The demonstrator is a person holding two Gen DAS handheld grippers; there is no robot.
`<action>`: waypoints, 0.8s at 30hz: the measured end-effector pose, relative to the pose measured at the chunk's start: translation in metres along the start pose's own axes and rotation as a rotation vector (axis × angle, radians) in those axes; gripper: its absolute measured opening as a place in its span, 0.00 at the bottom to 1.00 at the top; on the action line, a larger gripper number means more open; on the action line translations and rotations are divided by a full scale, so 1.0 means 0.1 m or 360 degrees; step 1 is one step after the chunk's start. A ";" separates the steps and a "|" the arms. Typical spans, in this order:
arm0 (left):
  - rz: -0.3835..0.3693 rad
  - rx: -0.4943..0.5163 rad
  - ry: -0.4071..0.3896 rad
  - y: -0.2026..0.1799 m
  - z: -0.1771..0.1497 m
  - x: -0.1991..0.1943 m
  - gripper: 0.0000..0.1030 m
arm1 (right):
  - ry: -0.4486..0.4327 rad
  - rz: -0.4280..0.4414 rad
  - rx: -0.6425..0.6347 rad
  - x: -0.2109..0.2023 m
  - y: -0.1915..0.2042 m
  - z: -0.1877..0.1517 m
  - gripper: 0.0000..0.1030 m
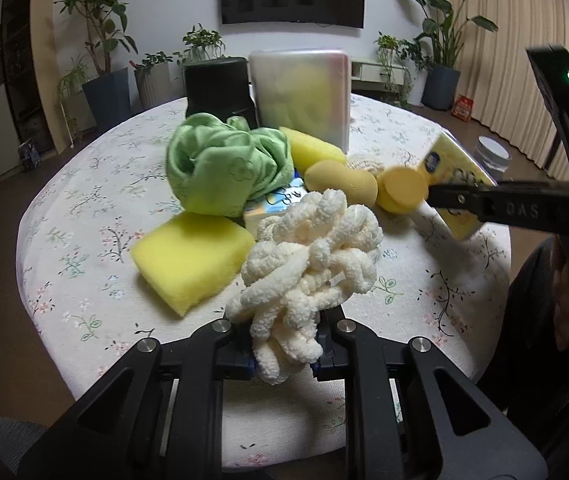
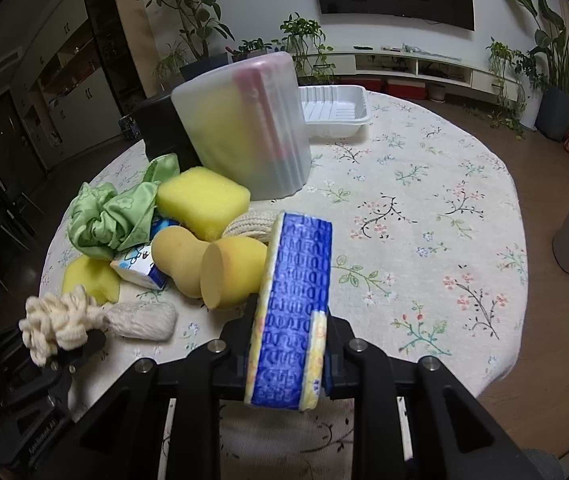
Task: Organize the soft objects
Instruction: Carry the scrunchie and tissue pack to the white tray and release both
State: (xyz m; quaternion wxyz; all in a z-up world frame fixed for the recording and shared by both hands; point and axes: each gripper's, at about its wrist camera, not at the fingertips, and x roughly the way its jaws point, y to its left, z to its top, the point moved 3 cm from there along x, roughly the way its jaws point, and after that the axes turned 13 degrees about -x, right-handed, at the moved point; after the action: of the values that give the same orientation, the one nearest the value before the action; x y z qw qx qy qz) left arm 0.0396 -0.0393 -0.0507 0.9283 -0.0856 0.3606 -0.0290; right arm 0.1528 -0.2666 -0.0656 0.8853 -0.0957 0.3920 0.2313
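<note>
The left gripper is clamped on the tail of a cream chenille bundle, and the loops hang loose above the fingers. In my judgement, this is the first risk: the hold is only on a few soft strands, so the bundle can slip out or drag over the yellow sponge just beside it when it is lifted.

The right gripper is pressed together on a blue and yellow tissue pack, which stands on its edge between the fingers. The pack is soft and can bend, and its far end is close to the two tan beauty sponges, so a quick swing may knock them away.

Further on the surface lie a green cloth, a second yellow sponge and a small white knitted pouch. Behind them stands a translucent container, already holding yellow things, then a white tray. The container stands upright and could tip if something is pushed hard into it.
</note>
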 end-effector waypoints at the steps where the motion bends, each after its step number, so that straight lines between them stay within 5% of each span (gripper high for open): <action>1: -0.0005 -0.0011 -0.0005 0.02 0.00 -0.02 0.15 | 0.0000 -0.0008 -0.0001 -0.02 0.01 -0.01 0.25; 24: 0.0005 -0.0291 -0.0035 0.65 0.35 -0.32 0.15 | -0.0012 -0.0093 0.0045 -0.33 -0.20 -0.03 0.25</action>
State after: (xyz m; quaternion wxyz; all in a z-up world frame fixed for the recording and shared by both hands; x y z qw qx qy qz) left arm 0.0393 0.0336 -0.0158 0.9206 -0.1698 0.3516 0.0065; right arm 0.1413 -0.2958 -0.0438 0.8945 -0.0936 0.3888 0.2000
